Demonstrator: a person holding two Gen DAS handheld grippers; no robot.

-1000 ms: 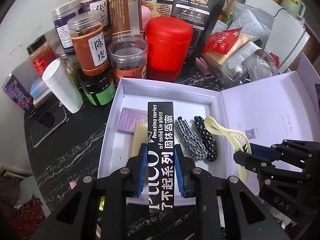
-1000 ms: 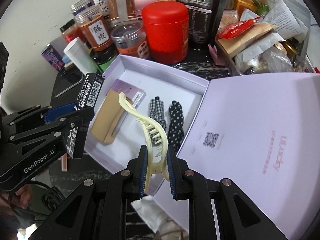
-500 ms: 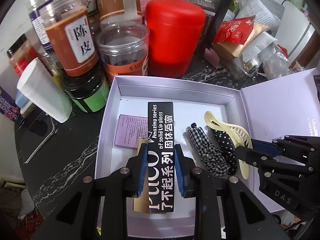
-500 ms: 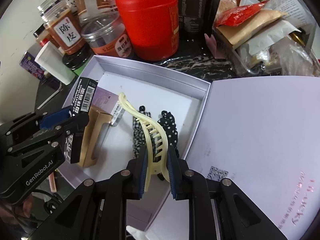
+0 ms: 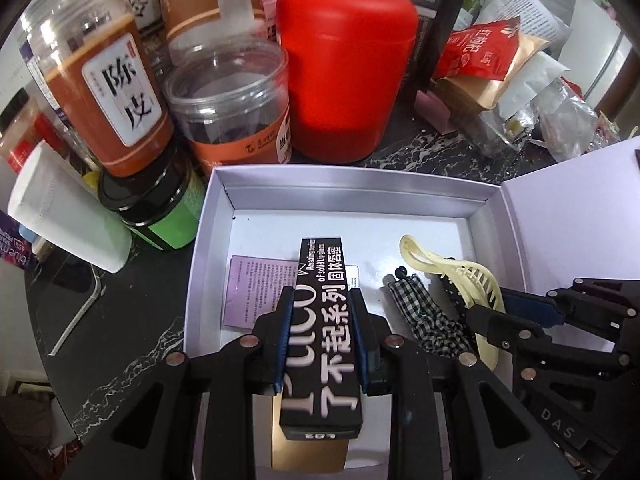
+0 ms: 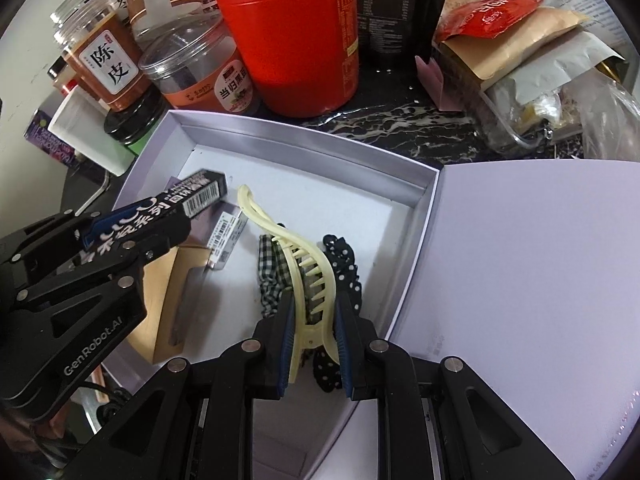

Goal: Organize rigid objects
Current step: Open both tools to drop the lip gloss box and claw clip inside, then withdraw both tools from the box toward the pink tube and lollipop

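Note:
An open lilac box (image 5: pixel 344 184) (image 6: pixel 304 140) lies on the dark marble table. My left gripper (image 5: pixel 319 320) (image 6: pixel 132 236) is shut on a long black lip-gloss box (image 5: pixel 322 336) (image 6: pixel 172 208) and holds it over the left part of the lilac box. My right gripper (image 6: pixel 312 320) (image 5: pixel 492 316) is shut on a cream hair claw clip (image 6: pixel 298 260) (image 5: pixel 452 276) over the scrunchies. A checked scrunchie (image 5: pixel 424 320) (image 6: pixel 272 276) and a black dotted one (image 6: pixel 344 264) lie inside, with a purple card box (image 5: pixel 256 288) and a gold box (image 6: pixel 176 292).
Behind the box stand a red canister (image 5: pixel 344 72) (image 6: pixel 288 32), clear jars (image 5: pixel 228 100), an orange-labelled jar (image 5: pixel 100 92), a green-labelled jar (image 5: pixel 160 208) and a white bottle (image 5: pixel 64 208). Snack bags (image 6: pixel 520 40) pile at the back right. The box lid (image 6: pixel 540 280) lies open on the right.
Both grippers have moved forward and down into the box. The black box now hangs over the purple box, and the claw clip sits low over the scrunchies.

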